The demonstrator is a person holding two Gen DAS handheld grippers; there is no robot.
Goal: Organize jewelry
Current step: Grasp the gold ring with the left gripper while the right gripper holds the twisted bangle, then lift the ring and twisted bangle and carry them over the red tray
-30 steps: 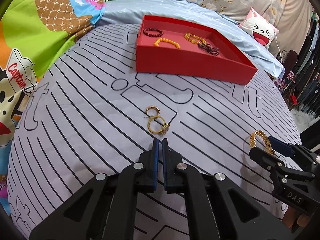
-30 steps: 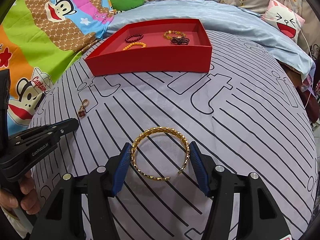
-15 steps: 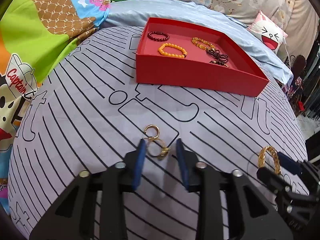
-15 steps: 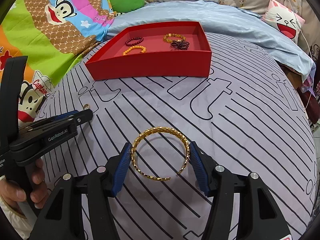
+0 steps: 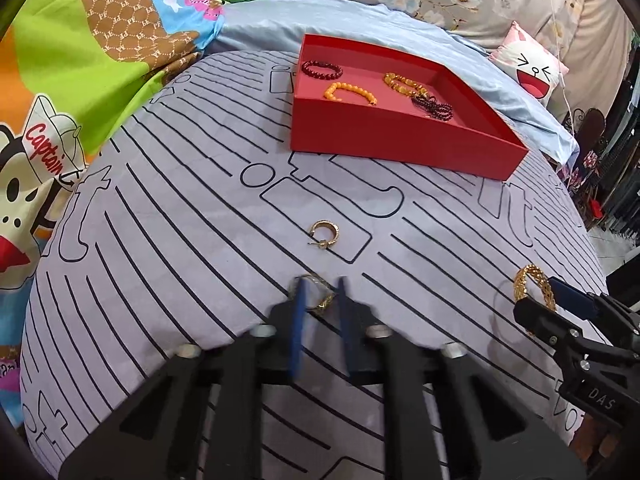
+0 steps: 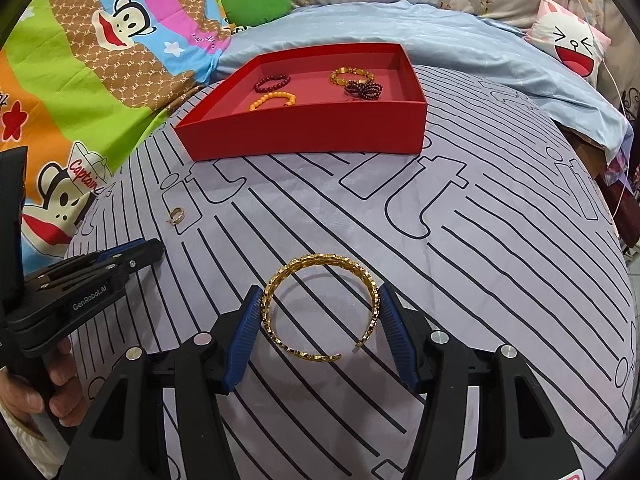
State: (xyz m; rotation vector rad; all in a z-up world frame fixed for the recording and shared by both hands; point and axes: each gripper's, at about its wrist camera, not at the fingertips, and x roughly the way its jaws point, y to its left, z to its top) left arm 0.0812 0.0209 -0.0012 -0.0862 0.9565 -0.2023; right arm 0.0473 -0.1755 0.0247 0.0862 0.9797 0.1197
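The left gripper has just been closing around a small, light, slippery gold ring on the striped cloth. The right gripper pinches the stiff open bangle across its sides.

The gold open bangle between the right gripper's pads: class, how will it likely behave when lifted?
The bangle looks like rigid metal, so it should keep its shape. Its open gap suggests it may flex slightly under squeeze. Thin and textured, it probably grips the ribbed pads fairly well.
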